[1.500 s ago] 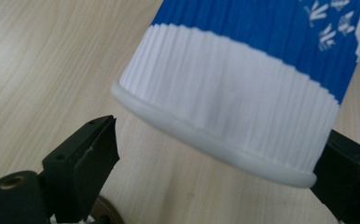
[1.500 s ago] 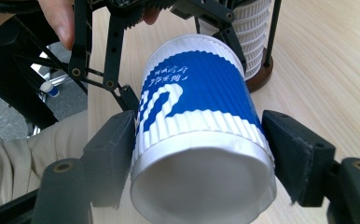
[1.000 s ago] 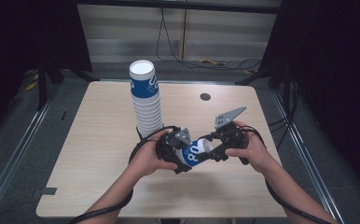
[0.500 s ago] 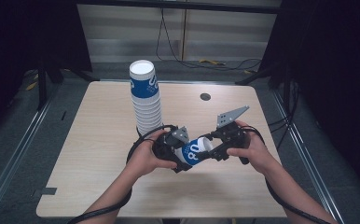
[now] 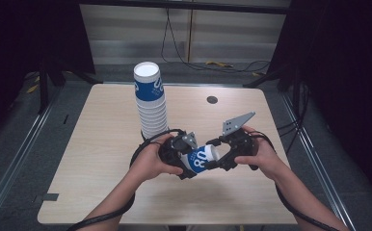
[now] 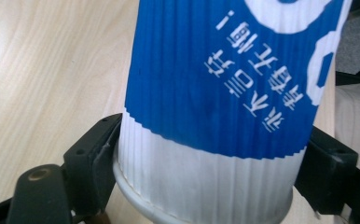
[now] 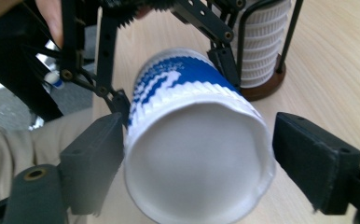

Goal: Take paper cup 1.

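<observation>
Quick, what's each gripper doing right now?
Left tongs: just closing, now clamped on the blue-and-white paper cup.
Right tongs: just opened, one pad off the cup's open end.

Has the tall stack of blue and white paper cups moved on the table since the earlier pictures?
No. The tall stack of blue and white paper cups stands at the same place relative to the round dark hole in the wooden table.

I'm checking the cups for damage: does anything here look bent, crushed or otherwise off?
Yes: the open rim of the held cup looks slightly squashed, flattened along its top rather than round. The left gripper clamps the cup's base end; the right gripper, whose jaws have just been opening, stands apart from the rim on one side. The cup stack stands upright.
</observation>
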A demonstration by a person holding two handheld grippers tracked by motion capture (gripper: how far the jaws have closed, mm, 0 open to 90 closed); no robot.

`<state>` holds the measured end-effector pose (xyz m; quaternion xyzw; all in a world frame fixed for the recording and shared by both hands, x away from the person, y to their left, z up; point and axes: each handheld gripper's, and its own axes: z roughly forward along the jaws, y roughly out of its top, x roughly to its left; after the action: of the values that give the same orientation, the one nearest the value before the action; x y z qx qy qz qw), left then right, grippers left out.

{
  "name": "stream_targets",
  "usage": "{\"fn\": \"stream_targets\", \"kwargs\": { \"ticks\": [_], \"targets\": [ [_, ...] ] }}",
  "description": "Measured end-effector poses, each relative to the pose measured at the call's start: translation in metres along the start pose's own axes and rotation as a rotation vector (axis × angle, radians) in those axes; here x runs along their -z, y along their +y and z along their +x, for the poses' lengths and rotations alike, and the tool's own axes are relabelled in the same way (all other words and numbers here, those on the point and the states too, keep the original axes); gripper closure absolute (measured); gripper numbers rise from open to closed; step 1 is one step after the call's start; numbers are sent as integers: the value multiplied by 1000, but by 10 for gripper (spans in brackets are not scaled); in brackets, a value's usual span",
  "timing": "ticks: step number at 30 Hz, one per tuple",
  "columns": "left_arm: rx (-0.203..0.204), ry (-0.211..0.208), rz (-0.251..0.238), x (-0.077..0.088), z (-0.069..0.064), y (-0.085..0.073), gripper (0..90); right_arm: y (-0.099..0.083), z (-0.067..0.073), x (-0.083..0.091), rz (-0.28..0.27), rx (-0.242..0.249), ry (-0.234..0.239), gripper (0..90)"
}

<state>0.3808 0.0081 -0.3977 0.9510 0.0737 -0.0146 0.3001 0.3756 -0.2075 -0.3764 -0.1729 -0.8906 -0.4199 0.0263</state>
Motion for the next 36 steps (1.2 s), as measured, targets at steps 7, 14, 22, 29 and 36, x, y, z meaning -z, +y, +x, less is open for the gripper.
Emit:
{"fn": "stream_targets", "kwargs": {
  "ticks": [7,14,22,29,36],
  "targets": [
    [-12,10,36,0,1,-2,193,0,1,-2,68,9,-13,129],
    [-10,10,91,-2,-1,-2,192,4,5,-4,219,56,-69,125],
    [-10,8,140,-6,-1,0,192,9,8,-5,307,87,-74,146],
    [-24,3,173,-9,-2,3,192,12,11,-10,393,125,-74,185],
    [-22,-2,181,-10,-3,4,192,16,14,-15,436,128,-71,220]
  ]
}}
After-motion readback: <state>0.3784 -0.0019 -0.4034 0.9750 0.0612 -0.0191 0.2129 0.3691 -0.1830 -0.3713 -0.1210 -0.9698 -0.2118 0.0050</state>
